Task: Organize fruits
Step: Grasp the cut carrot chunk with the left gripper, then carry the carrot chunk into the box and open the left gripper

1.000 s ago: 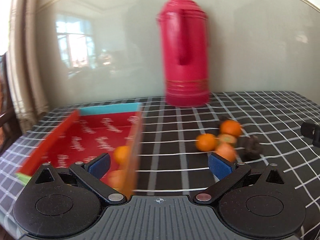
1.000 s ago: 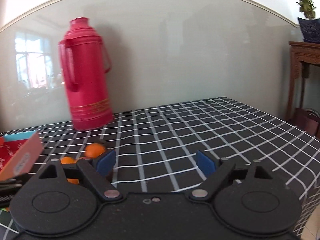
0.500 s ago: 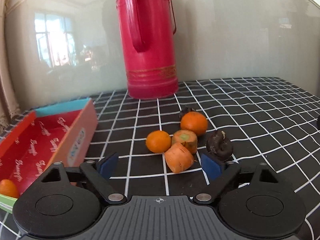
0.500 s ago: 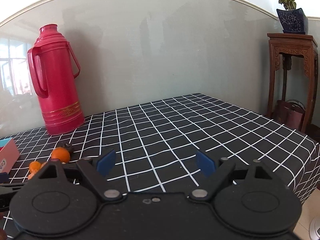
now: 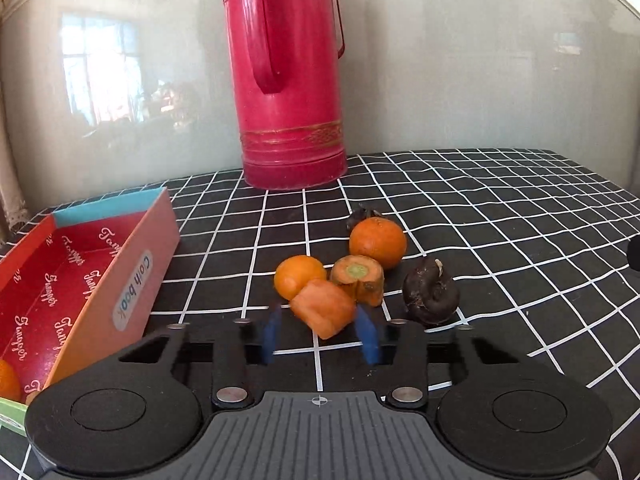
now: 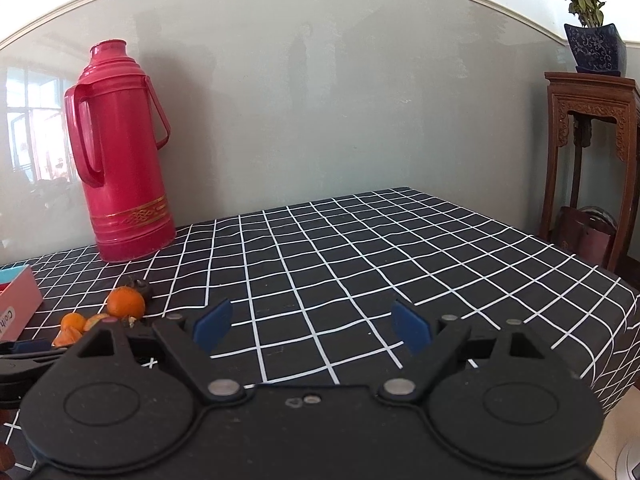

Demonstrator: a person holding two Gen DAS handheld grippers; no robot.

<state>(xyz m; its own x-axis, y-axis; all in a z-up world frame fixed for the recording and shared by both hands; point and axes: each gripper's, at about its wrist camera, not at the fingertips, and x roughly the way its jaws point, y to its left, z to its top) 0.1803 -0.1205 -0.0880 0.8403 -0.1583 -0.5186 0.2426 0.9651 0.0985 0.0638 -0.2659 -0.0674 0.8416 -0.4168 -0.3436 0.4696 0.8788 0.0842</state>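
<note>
1. Left wrist view: the left hand-held gripper (image 5: 320,330) has just been closing, and its blue pads (image 5: 270,334) now flank the nearest carrot piece (image 5: 323,307). The right pad looks to touch it; whether the left pad presses on it I cannot tell.
2. Same view, close behind that piece, toward the table's (image 5: 500,208) far edge: a second carrot chunk (image 5: 359,279) with its cut face up, touching the first. A small orange (image 5: 298,276) sits just to its left and a larger orange (image 5: 378,242) behind to the right, all crowded together.
3. A dark, wrinkled fruit (image 5: 430,294) lies just right of the cluster, near the right finger. Another dark bit (image 5: 360,216) peeks out behind the larger orange.
4. The red box (image 5: 76,272) lies at the table's left edge, its orange side wall near the left finger. One orange (image 5: 8,380) lies in its near corner.
5. A tall red thermos (image 5: 286,80) stands upright at the far edge, against the wall, well apart from the fruit.
6. Right wrist view: the right hand-held gripper (image 6: 312,326) is released, jaws spread wide over bare checked cloth with nothing between them.
7. In this view the fruit cluster (image 6: 116,308) sits at the left, beside the box corner (image 6: 18,300); the thermos (image 6: 120,156) stands behind. A wooden stand (image 6: 592,160) with a potted plant (image 6: 592,36) is beyond the table's right edge.
</note>
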